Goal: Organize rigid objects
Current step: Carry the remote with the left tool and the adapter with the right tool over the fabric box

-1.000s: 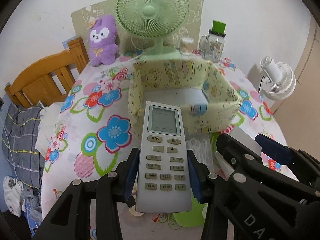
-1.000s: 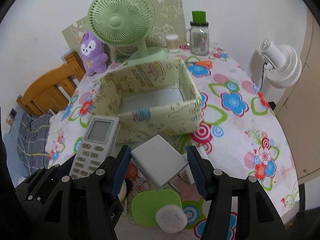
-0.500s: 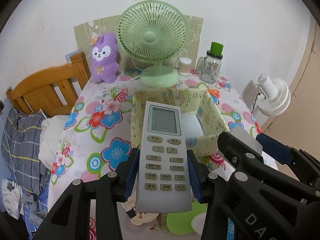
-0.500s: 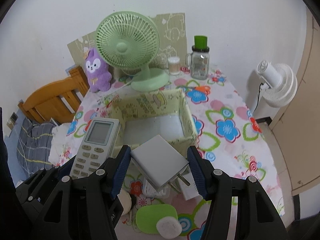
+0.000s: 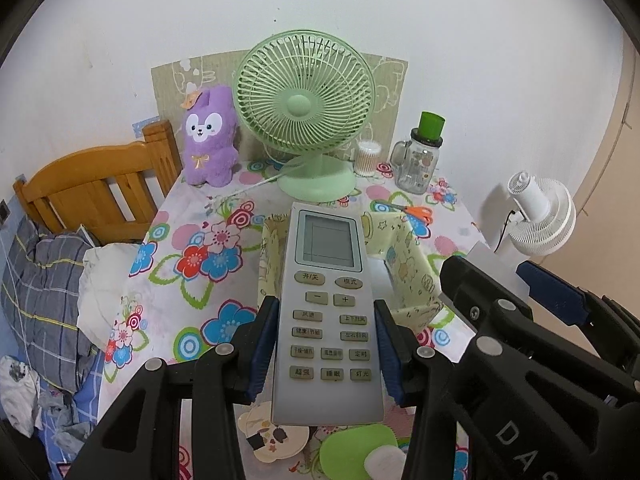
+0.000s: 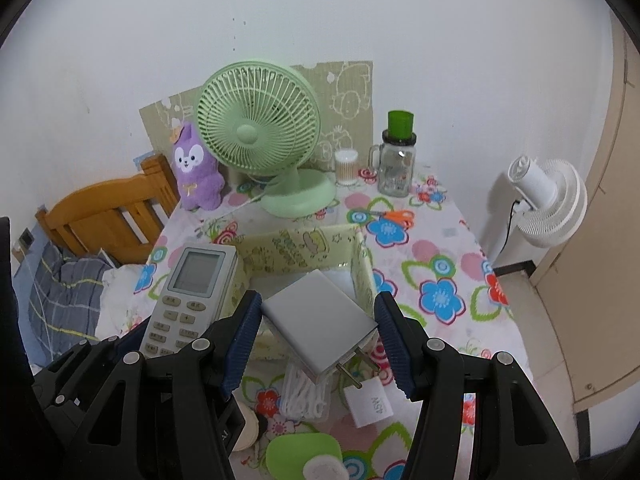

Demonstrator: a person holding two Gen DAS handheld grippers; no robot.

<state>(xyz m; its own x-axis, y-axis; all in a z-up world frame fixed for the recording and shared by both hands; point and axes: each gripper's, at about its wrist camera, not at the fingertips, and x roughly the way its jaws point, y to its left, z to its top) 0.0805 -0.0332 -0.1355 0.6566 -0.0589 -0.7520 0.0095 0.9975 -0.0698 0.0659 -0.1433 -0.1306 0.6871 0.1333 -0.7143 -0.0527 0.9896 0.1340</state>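
My left gripper (image 5: 326, 354) is shut on a grey air-conditioner remote (image 5: 328, 308), held high above the flowered table; the remote also shows in the right wrist view (image 6: 188, 292). My right gripper (image 6: 318, 344) is shut on a white plug adapter (image 6: 320, 318) with metal prongs pointing down-right. A pale yellow patterned box (image 6: 304, 248), open on top, sits on the table below and ahead of both grippers; it also shows in the left wrist view (image 5: 412, 272).
A green desk fan (image 5: 304, 112), purple plush (image 5: 208, 136), cotton-swab pot (image 5: 368, 158), glass jar with green lid (image 5: 420, 160) and orange scissors (image 5: 416, 212) stand behind the box. A green lid (image 6: 304, 456), white cord bundle (image 6: 306, 396) and white tag (image 6: 370, 402) lie near.
Both grippers have risen and pulled back from the box with their objects held; the box now looks smaller and lower, and more of the table's back shows.
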